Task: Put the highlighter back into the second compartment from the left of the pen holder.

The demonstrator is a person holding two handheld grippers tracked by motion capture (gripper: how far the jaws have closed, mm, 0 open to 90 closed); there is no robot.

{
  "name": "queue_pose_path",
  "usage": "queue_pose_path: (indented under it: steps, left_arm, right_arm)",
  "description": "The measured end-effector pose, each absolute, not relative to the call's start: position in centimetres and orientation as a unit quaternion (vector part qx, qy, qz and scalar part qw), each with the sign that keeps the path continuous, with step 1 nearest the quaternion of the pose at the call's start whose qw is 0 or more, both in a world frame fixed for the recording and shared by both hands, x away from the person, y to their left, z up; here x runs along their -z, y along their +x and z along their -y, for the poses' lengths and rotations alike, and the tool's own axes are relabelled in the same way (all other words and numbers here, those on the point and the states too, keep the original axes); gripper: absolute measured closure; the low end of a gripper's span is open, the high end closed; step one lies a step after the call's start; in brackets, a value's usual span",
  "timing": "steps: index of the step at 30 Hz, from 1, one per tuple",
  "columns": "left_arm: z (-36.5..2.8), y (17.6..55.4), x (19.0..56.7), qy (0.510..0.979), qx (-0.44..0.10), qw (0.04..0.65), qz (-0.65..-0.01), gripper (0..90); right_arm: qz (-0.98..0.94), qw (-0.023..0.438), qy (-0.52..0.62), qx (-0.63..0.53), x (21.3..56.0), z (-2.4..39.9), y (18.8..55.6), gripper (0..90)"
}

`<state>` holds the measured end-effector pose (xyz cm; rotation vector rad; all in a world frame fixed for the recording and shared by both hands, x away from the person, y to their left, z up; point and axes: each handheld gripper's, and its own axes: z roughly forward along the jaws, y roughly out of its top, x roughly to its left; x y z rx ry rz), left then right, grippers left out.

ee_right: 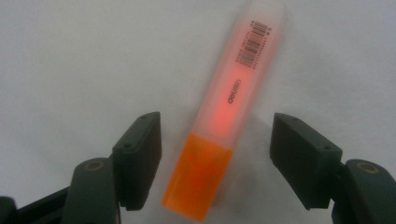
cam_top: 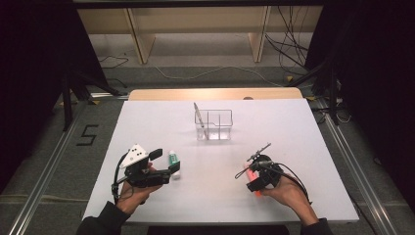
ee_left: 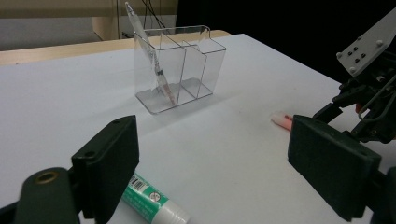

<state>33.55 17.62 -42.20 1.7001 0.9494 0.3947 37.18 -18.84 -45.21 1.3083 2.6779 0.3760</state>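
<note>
At the lower right of the high view, the right gripper holds its fingers spread either side of the orange highlighter lying on the white bench, pads not touching. The left gripper, lower left, has its fingers spread with nothing between them.

Highlighter: frosted translucent plastic, smooth, orange cap. Organizer: clear glossy plastic. Counter: matt white. Jaws: matt black pads.

Highlighter runs off the top edge in the right gripper view, its print smeared; glue stick is half hidden behind the left jaw.
</note>
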Motion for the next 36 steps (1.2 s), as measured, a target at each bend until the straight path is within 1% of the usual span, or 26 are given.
queue_pose_path:
  steps: [7,14,26,36]
  left_arm:
    - [-17.66,33.53,42.19,0.717,-0.166,0.546,-0.401,16.0]
    - [-17.64,33.52,42.20,0.717,-0.166,0.546,-0.400,16.0]
    - [-17.63,33.51,42.22,0.717,-0.167,0.546,-0.401,16.0]
    - [-17.60,33.50,42.23,0.717,-0.167,0.545,-0.400,16.0]
  right_arm:
    - [-0.892,0.059,0.434,-0.111,45.48,18.57,37.18,38.4]
    - [-0.895,0.064,0.429,-0.106,45.64,18.59,37.30,41.6]
    - [-0.896,0.055,0.431,-0.095,45.77,18.33,37.45,45.6]
    - [-0.901,0.058,0.419,-0.091,45.78,18.04,37.67,49.6]
